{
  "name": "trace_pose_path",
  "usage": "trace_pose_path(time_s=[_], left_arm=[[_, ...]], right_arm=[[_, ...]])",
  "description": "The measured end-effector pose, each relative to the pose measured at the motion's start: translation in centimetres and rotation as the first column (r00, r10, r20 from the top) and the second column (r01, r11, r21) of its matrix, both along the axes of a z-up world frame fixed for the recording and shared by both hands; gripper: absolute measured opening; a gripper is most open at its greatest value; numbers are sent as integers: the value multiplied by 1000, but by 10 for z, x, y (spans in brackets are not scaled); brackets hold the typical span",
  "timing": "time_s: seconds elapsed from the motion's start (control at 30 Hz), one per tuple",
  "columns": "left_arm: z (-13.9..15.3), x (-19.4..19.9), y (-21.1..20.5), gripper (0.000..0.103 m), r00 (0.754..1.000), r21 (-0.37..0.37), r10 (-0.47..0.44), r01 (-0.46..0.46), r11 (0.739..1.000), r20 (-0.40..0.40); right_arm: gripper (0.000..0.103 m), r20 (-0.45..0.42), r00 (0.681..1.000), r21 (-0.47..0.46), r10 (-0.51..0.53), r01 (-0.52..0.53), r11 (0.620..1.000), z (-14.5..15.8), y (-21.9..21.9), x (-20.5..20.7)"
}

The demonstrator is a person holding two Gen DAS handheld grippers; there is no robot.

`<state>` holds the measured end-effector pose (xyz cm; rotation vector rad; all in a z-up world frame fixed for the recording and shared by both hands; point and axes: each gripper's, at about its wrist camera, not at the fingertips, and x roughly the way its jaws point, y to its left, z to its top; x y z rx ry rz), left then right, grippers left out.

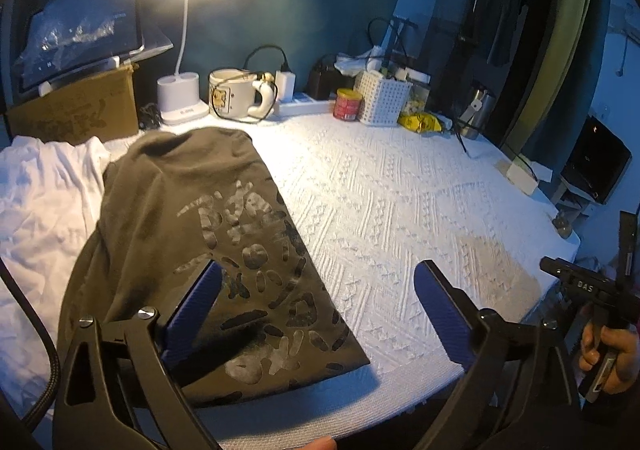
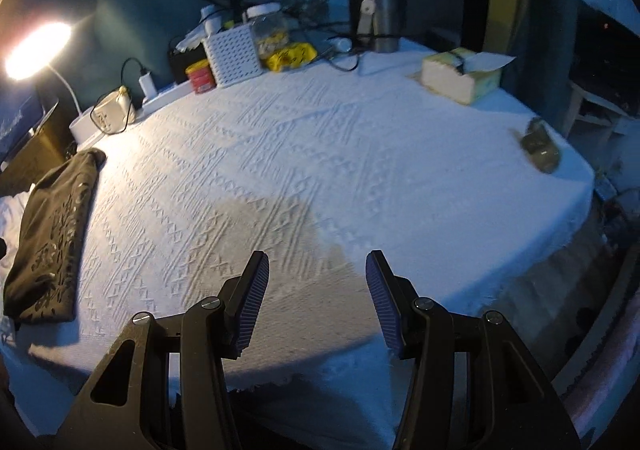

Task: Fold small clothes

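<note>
A white perforated basket [image 1: 382, 101] at the back of the counter [image 1: 400, 209] holds bottles and small items too crowded to tell apart. The folded dark shirt [image 1: 208, 250] lies flat at the counter's left, beside crumpled white cloth [image 1: 44, 201]. The left tongs [image 1: 320, 302] stand wide open over its near corner, gripping nothing. The right tongs [image 2: 316, 290] hang open, empty, above bare textured cloth, with broad free room to the far edge.

Both cams ride wrists, angled down over white-covered bench [image 1: 400, 209]. Left one close above dark folded shirt [image 1: 208, 250], right one further right. Shared: shirt, desk lamp [image 2: 36, 49], white basket [image 2: 232, 53].
</note>
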<state>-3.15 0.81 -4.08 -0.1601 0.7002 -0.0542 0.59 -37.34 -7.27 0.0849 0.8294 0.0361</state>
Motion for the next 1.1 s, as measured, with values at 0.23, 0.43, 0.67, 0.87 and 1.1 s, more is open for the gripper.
trace_pose_path(time_s=[0.23,0.43,0.67,0.87,1.1], left_arm=[[18,-13,-5,96,999,36,9,-11,999,52],[34,-21,-5,96,995,58,20,-26,998,98],[52,-28,-9,96,987,77,9,-22,997,157],[65,-35,-10,100,977,79,23,-40,996,214],[79,-46,-12,102,962,90,13,-40,995,274]], right_arm=[[54,59,998,-12,-14,14,1000,24,-8,-11],[54,93,996,-4,-8,9,1000,41,-8,-19],[54,138,990,-6,5,-5,1000,58,-3,-27],[54,196,981,-19,9,-6,1000,78,2,-37],[54,247,969,-39,15,-6,999,95,7,-49]])
